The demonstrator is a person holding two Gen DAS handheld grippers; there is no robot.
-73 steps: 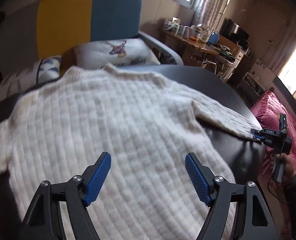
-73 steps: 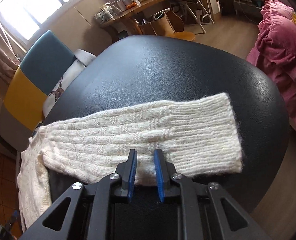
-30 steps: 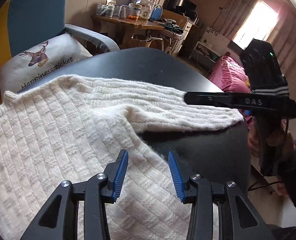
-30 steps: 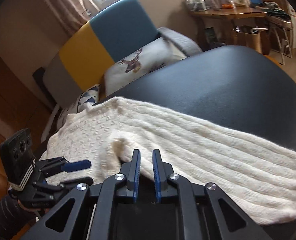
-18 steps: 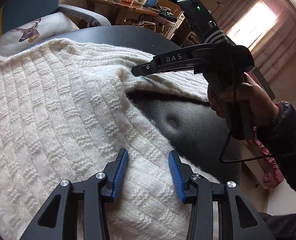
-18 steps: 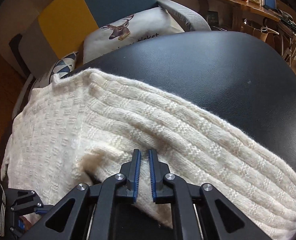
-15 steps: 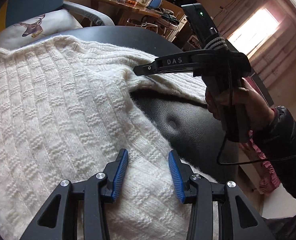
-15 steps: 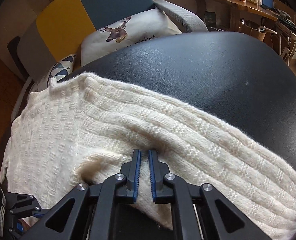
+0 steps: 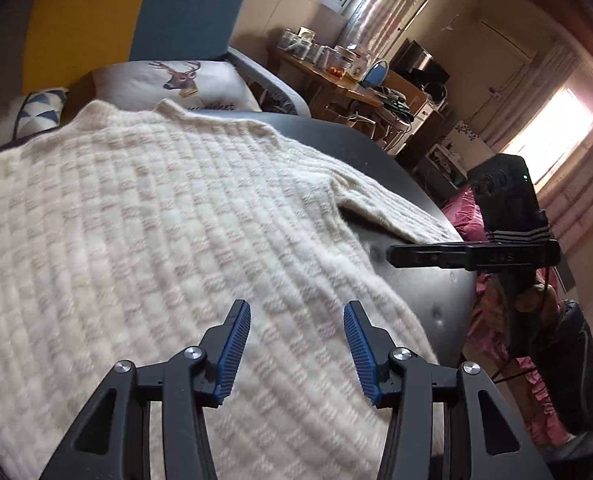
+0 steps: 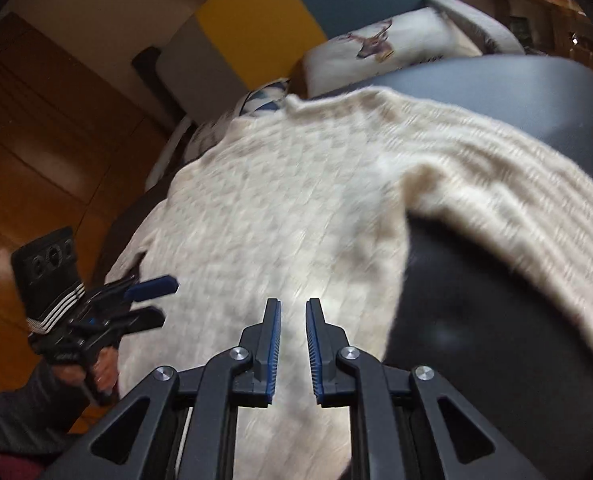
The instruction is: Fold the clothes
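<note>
A cream knitted sweater [image 9: 144, 232] lies spread flat on a round black table [image 9: 428, 276], collar towards the chair. Its right sleeve [image 10: 508, 196] stretches out over the black top. My left gripper [image 9: 296, 344] is open and empty, hovering over the sweater's lower right body. My right gripper [image 10: 293, 344] has its jaws a narrow gap apart and holds nothing, above the sweater's hem edge. The right gripper also shows side-on in the left wrist view [image 9: 396, 255], over bare table below the sleeve. The left gripper shows in the right wrist view [image 10: 156, 300], open at the sweater's left edge.
A yellow and blue chair [image 9: 136, 20] with a deer-print cushion [image 9: 176, 84] stands behind the table. A cluttered wooden desk [image 9: 336, 76] is at the back right. A pink bedspread [image 9: 492, 320] lies beyond the table's right edge. Wooden floor [image 10: 36, 140] is at left.
My right gripper let go of the sleeve, opened slightly and pulled back down towards the hem. My left gripper opened wider and drew back over the sweater body.
</note>
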